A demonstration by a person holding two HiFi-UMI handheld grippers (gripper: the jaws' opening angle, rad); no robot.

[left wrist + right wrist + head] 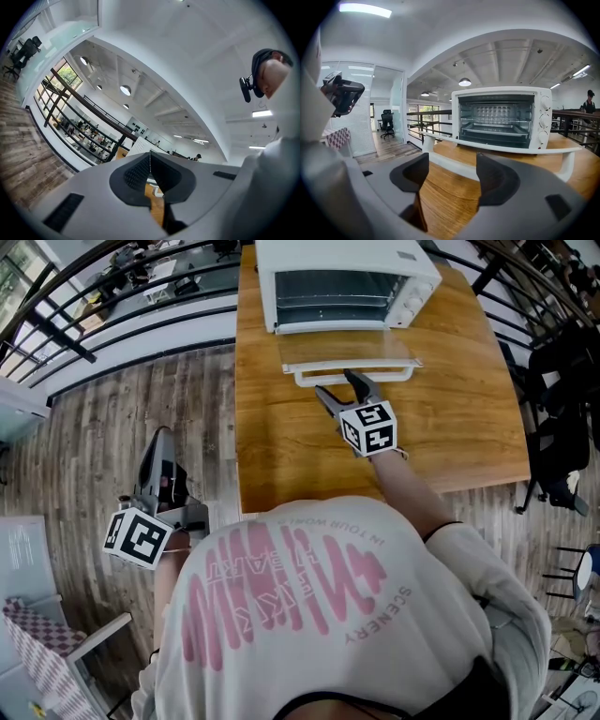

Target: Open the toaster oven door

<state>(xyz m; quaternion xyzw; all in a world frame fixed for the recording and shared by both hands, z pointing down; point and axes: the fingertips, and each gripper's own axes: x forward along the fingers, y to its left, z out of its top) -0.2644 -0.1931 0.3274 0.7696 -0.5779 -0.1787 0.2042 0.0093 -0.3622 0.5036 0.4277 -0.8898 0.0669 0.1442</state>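
The white toaster oven (pixel 347 277) stands at the far end of the wooden table (pixel 469 409). Its glass door (pixel 347 351) lies folded down flat, showing the racks inside (pixel 497 119). The door's white handle (pixel 354 376) points toward me. My right gripper (pixel 335 382) is open at the handle's middle; in the right gripper view the handle bar (pixel 450 164) runs across the gap between the jaws (pixel 451 161), and neither pad presses on it. My left gripper (pixel 161 435) hangs over the floor at the person's left side, jaws shut (pixel 150 157) and empty.
A black railing (pixel 112 306) runs behind and left of the table, with wood floor (pixel 94 427) between. A dark chair (pixel 562 427) stands at the table's right edge. A checkered object (pixel 37 643) sits at the lower left.
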